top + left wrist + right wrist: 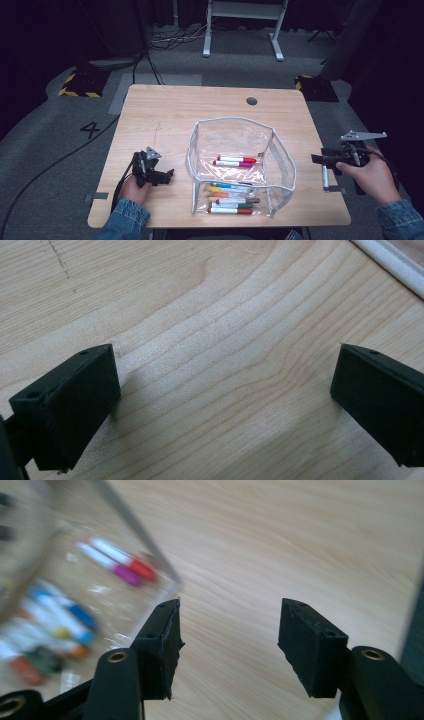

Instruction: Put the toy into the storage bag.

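A clear plastic pouch stands open in the middle of the wooden table. Inside it lie a red-capped and a magenta-capped marker, with several more markers at its near end. One white marker with a blue cap lies on the table right of the pouch. My right gripper hovers just above that marker, pointing toward the pouch. In the right gripper view its jaws stand open over bare wood, with the pouch's markers blurred at the left. My left gripper rests left of the pouch, open and empty.
A round cable hole sits near the table's far edge. A white desk frame and cables stand on the floor behind. The pouch's white rim lies just beyond the left gripper. The table's right edge is close to the right hand.
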### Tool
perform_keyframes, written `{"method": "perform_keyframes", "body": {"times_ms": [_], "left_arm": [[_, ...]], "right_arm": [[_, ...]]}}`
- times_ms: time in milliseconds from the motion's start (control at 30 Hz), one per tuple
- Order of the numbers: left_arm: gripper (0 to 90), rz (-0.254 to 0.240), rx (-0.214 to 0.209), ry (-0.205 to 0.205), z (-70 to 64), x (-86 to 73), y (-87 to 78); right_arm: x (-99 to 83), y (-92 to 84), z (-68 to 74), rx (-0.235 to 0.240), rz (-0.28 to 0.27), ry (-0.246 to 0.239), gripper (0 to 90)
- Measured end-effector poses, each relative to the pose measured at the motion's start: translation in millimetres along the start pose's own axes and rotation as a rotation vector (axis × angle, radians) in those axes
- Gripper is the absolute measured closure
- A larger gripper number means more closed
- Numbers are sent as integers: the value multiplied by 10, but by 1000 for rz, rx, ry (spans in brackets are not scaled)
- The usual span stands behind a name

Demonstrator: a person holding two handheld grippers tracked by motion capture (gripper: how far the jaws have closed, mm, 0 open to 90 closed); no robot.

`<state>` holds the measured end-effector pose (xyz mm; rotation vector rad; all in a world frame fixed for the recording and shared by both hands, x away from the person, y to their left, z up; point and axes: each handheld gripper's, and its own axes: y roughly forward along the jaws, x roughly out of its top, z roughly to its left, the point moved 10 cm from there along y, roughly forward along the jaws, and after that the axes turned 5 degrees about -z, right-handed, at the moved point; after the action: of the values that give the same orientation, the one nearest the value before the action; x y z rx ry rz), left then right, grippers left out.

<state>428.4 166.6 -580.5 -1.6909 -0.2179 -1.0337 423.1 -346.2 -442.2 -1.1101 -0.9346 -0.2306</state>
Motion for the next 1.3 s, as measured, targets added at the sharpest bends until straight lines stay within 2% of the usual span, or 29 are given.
{"method": "perform_keyframes", "body": {"times_ms": [100,200,267,367,467,533,633,800,833,867,1033,1100,1167,1300], "left_arm": [[0,2,-1,2,1,-2,-1],[0,1,-1,0,-1,0,0],[0,2,-1,2,1,-2,-1],[0,0,0,-2,-2,0,0],[0,0,-1,-1,-1,0,0],[0,2,-1,2,1,-2,-1],[0,1,1,0,1,-1,-2],[0,0,-1,-2,-3,-1,-1],[0,0,-1,-2,-3,-1,-1],[0,0,0,-1,-2,-1,-1],[0,1,1,0,0,-1,-2],[0,1,1,0,0,-1,-2],[0,1,0,-1,-1,-1,-1],[0,1,0,0,0,-1,-2]], "right_arm": [[-322,109,-351,-109,56,36,415],[-607,204,-551,-164,114,91,414],[-751,254,-646,-202,144,98,416],[-885,304,-737,-242,167,116,445],[-980,351,-750,-249,198,144,522],[-1024,377,-747,-249,221,152,542],[-1070,425,-765,-256,223,168,592],[-1059,435,-776,-275,215,183,625],[-1053,440,-769,-272,204,204,684],[-1057,433,-778,-281,208,198,752],[-1049,439,-782,-300,202,206,768],[-1019,423,-747,-279,198,220,769],[-899,358,-694,-259,165,197,770],[-429,128,-387,-154,66,127,769]]}}
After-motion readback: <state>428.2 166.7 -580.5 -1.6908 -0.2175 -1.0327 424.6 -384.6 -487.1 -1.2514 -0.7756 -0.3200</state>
